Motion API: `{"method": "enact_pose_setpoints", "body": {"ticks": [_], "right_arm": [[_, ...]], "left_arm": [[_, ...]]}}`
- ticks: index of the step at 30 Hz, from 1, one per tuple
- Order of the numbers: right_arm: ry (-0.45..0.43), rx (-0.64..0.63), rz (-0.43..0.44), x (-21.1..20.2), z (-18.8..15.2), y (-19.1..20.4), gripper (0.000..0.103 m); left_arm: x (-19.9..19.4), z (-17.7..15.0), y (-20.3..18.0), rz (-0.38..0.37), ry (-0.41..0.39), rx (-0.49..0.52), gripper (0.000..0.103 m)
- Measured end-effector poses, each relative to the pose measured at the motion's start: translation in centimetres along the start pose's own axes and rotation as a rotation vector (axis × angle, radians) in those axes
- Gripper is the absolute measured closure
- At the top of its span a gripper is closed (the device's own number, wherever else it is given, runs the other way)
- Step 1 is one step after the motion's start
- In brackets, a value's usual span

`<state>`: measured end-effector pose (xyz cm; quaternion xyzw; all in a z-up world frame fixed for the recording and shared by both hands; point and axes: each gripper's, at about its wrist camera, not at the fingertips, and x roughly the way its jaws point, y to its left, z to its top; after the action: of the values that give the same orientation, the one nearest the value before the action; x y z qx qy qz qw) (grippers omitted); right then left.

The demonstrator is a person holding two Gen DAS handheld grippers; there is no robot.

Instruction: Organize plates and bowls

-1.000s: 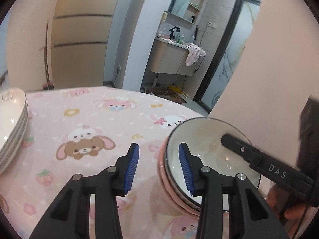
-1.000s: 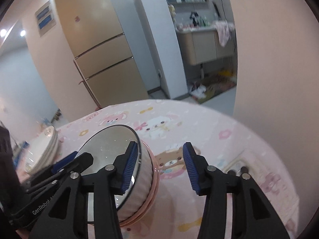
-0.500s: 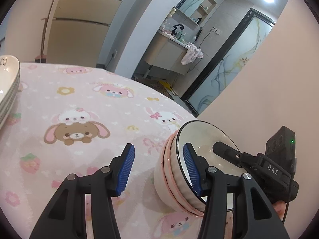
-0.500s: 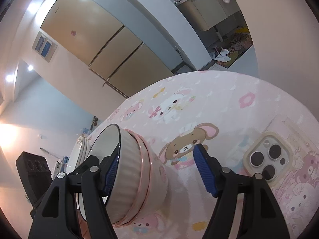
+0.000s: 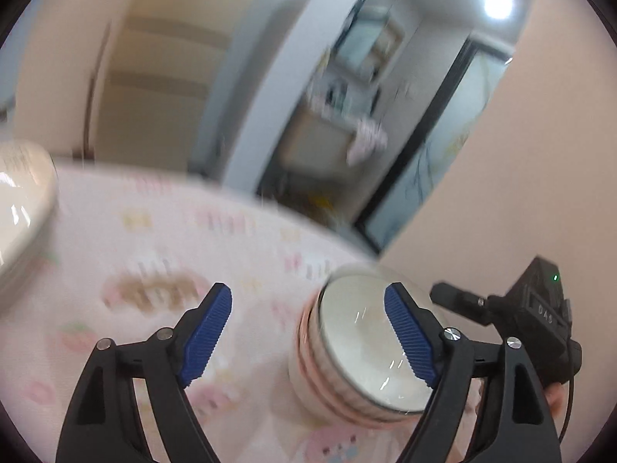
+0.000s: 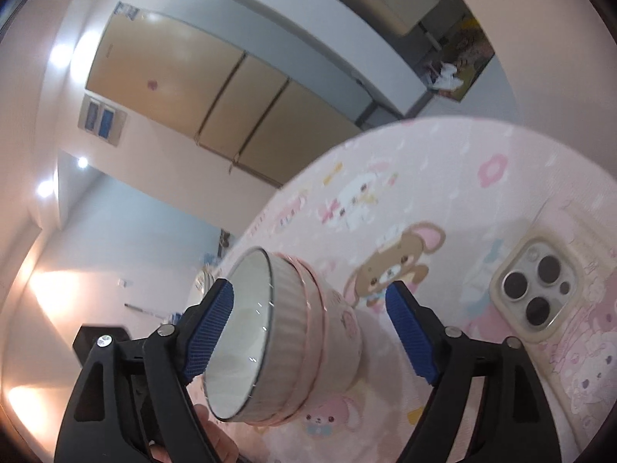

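The left gripper has just been opening and stands wide, its pads off the stack of ribbed bowls, whose rim lies between the jaws toward four o'clock. The right gripper has likewise just been opening; its jaws stand wide around the same bowls, neither pad pressing. The stack rests on the pink cartoon tablecloth. A phone lies at three o'clock. A pile of plates sits at nine o'clock in the left view. Both grippers tilt downward.

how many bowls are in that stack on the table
3, as far as the rims show: nested in one bowl stack on the pink tablecloth, left of the phone. A further bowl could be hidden inside.
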<state>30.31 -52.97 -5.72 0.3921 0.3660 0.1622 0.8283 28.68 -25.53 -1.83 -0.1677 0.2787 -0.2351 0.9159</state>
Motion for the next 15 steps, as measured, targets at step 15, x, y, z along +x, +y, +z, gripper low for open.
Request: {"method": "enact_pose_setpoints", "body": {"ticks": [15], "right_arm": [[0.001, -0.097, -0.027, 0.2, -0.5, 2.3, 0.0]], "left_arm": [[1.0, -0.5, -0.1, -0.04, 0.033, 0.023, 0.0]]}}
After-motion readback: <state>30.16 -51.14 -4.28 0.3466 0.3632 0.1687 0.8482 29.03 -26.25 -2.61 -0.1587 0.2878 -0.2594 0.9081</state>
